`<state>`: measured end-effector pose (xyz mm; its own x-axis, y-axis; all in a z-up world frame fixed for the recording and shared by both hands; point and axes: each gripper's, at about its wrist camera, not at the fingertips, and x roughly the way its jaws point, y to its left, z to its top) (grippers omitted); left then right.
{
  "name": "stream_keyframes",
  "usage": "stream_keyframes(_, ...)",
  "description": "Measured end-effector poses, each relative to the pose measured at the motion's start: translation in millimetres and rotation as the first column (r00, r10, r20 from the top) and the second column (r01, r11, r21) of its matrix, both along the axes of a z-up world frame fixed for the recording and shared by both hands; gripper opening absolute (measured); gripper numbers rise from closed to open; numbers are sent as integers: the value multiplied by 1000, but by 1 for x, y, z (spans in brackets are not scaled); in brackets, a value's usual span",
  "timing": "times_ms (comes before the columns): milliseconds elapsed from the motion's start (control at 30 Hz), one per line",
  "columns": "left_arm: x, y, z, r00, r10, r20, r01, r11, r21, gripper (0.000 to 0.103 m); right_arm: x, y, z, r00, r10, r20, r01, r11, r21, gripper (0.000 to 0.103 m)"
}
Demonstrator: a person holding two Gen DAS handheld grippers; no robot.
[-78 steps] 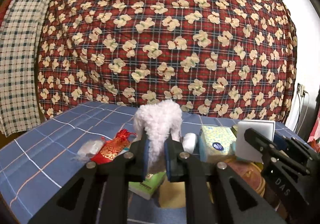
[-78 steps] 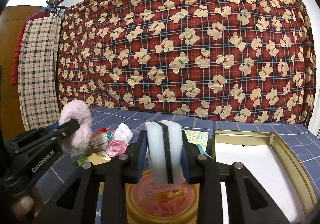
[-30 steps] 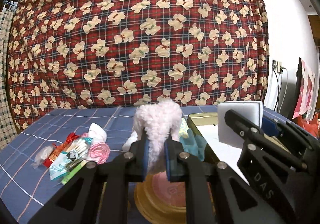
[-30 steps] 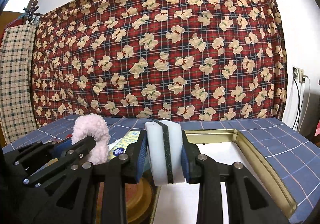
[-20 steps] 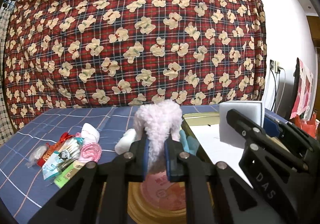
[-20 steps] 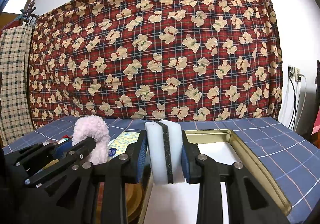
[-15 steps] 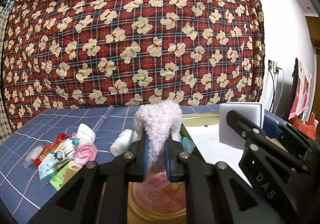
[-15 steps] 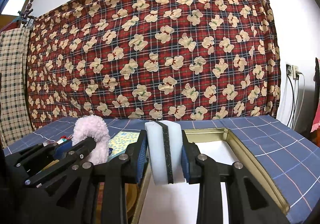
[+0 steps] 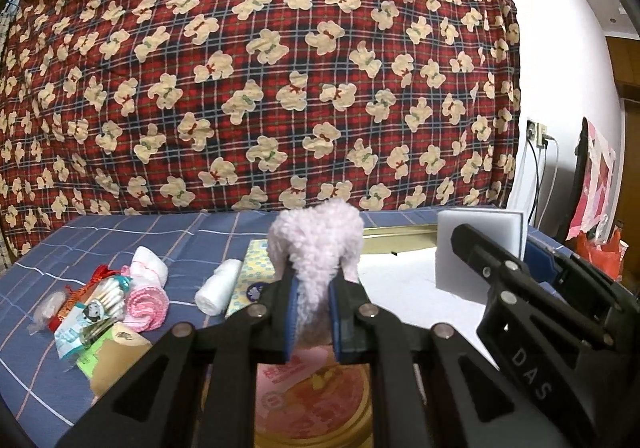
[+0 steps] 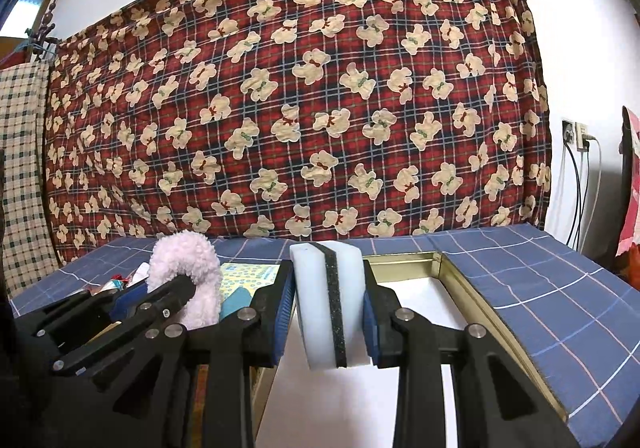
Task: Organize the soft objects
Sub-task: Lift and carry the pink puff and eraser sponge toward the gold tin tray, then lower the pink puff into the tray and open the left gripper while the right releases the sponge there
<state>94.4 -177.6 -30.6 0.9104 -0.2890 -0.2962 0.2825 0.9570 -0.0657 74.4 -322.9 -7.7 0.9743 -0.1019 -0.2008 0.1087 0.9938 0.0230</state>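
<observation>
Sponge point(image 10: 330, 300) squeezed between right gripper point(image 10: 329, 314) pads; pink fluffy ring point(image 9: 316, 248) pinched in left gripper point(image 9: 313, 314).

Open tray floor ahead, clutter to the left

The white floor of the gold-rimmed tray point(image 10: 472, 288) lies bare under and beyond the right gripper point(image 10: 329, 312), which is clamped on a white sponge point(image 10: 329, 300); the raised rim point(image 10: 520, 336) bounds it on the right. The left gripper point(image 9: 312, 312), pinching a pink fluffy piece point(image 9: 316, 248), stands just beside the right one, above a round tin point(image 9: 316, 388). Left bench point(image 9: 120, 236): rolled cloths point(image 9: 146, 288), tissue pack point(image 9: 252, 276) and packets crowd the way; the far strip is bare
</observation>
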Motion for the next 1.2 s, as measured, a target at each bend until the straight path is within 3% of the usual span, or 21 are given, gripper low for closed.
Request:
stream_keyframes(233, 7, -9, -2, 998, -51, -47, 50, 998, -24, 11, -1, -7, 0, 1000, -5, 4, 5, 1000, 8, 33)
stream_keyframes(700, 4, -56, 3, 982, -156, -109, 158, 987, 18, 11, -12, -53, 11, 999, -36, 5, 36, 999, 19, 33)
stream_keyframes(1200, 52, -93, 10, 925, -203, -321, 230, 972, 45, 11, 38, -112, 26, 971, -24, -238, 37, 998, 48, 33)
